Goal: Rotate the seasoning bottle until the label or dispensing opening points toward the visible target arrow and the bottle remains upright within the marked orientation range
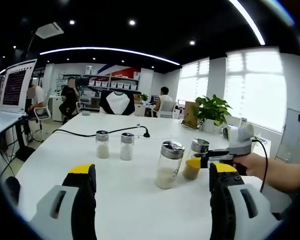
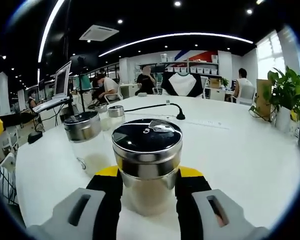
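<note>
A glass seasoning bottle (image 2: 147,140) with a steel lid and yellowish contents stands upright on the white table (image 2: 240,150). My right gripper (image 2: 149,172) is shut on its body, one yellow-tipped jaw on each side. In the left gripper view the same bottle (image 1: 196,159) stands right of centre, with the right gripper (image 1: 204,161) reaching in from the right in a person's hand (image 1: 255,165). My left gripper (image 1: 152,170) is open low over the table, with a second, paler bottle (image 1: 169,164) standing just beyond the gap between its jaws.
Two small shakers (image 1: 102,144) (image 1: 126,146) stand further back on the table. A black cable (image 1: 120,131) runs across the far side. A potted plant (image 1: 212,112) and a laptop (image 1: 15,95) sit at the table's edges. People sit at desks behind.
</note>
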`<state>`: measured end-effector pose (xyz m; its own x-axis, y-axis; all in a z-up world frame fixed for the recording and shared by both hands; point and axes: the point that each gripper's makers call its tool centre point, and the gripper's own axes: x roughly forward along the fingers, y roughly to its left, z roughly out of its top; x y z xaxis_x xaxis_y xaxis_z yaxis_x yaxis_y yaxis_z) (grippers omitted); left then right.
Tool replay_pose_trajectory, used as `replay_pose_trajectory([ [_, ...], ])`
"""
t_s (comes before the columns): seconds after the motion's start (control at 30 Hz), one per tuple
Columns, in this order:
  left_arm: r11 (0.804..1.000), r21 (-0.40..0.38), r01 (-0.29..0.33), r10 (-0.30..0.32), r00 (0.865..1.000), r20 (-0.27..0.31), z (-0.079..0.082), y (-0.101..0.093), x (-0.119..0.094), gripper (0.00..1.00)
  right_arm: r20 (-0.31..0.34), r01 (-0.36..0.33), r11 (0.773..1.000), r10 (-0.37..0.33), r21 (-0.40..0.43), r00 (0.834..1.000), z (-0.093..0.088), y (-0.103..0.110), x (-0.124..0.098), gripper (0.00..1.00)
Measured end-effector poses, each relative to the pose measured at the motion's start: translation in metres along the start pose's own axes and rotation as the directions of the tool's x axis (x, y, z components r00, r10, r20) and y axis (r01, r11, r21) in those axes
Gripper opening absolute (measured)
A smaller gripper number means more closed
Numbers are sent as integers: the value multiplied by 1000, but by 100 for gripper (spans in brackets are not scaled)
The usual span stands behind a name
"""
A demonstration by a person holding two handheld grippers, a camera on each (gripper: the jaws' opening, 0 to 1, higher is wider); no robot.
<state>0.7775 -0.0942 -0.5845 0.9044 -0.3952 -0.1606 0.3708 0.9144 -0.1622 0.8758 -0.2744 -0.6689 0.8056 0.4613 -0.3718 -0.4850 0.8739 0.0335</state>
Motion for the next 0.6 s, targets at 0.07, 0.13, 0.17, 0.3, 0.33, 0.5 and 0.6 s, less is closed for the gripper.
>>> replay_pose_trajectory([
  [0.07,1000,1,-2,2,1000,0,0,0,1,99,3,-5,1000,5,0,1000,0,0,0,40],
  [0.13,1000,-2,2,-2,1000,0,-1,-1,1,99,3,-7,1000,7,1,1000,0,0,-1,40],
  [0.17,1000,-2,2,-2,1000,-2,-1,-1,1,99,5,-7,1000,7,0,1000,-1,1,-1,40],
  [0.3,1000,-4,4,-4,1000,-6,-3,-2,1,99,21,0,1000,0,-5,1000,-1,0,-2,40],
  [0.33,1000,-2,3,-3,1000,-8,-3,-1,0,99,22,-3,1000,3,-5,1000,-1,0,-2,40],
  [0.5,1000,-1,0,0,1000,-6,-3,1,-1,99,24,-10,1000,10,-6,1000,-1,0,-2,40],
  [0.6,1000,-2,-4,4,1000,-7,-4,2,-1,99,24,-9,1000,9,-6,1000,-1,0,-2,40],
])
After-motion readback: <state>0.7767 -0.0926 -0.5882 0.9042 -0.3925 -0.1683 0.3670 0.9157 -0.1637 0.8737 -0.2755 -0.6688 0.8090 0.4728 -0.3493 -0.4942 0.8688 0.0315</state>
